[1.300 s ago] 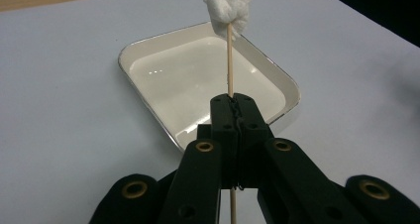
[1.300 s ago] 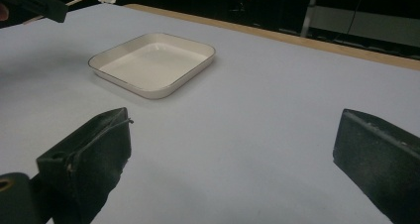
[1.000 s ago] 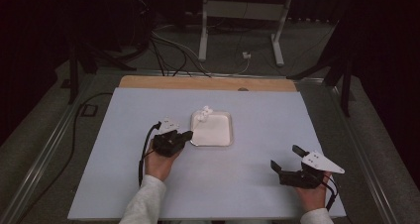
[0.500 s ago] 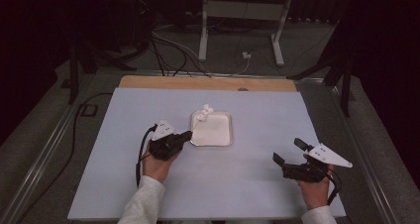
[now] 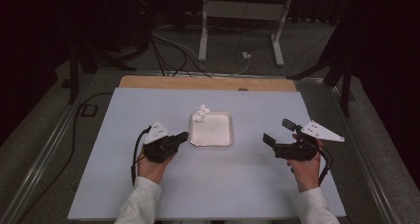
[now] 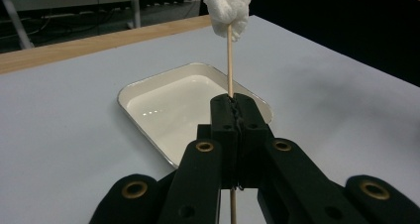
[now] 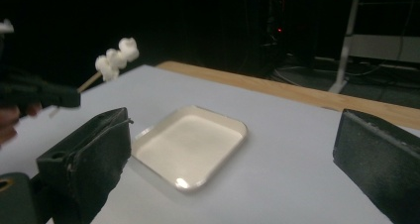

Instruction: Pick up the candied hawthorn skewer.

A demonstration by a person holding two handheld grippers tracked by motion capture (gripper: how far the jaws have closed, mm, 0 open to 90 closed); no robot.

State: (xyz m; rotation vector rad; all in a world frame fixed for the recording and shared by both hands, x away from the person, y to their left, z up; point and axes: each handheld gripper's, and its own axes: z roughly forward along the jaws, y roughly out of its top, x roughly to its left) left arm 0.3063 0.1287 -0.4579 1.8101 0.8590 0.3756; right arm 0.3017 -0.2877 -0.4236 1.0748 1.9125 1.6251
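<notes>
A: White marshmallows (image 6: 229, 6) packed on the tip of a wooden skewer (image 6: 230, 65). Left gripper (image 6: 233, 105) has its jaws closed tight on the stick, marshmallow end held up over the far corner of the tray (image 6: 148, 87).

B: Tray contents?

A: Bare cream enamel, glossy. Sits mid-desk (image 5: 124, 184), between both hands.

B: Right gripper (image 5: 278, 132)?

A: Jaws spread wide, nothing between them, hovering off to the tray's right and pointed toward it.

B: Risks?

A: Grip is on a thin round stick, so it could twist or slide between the pads if the right jaws tug the marshmallows. Soft pieces could squash or tear rather than slide off. A loose piece might drop outside the tray rim.

B: Hard to read?

A: Exact marshmallow count; they clump. The skewer's lower end is hidden behind the left jaws. Dark surroundings, with floor cables (image 5: 168, 40) barely showing.
</notes>
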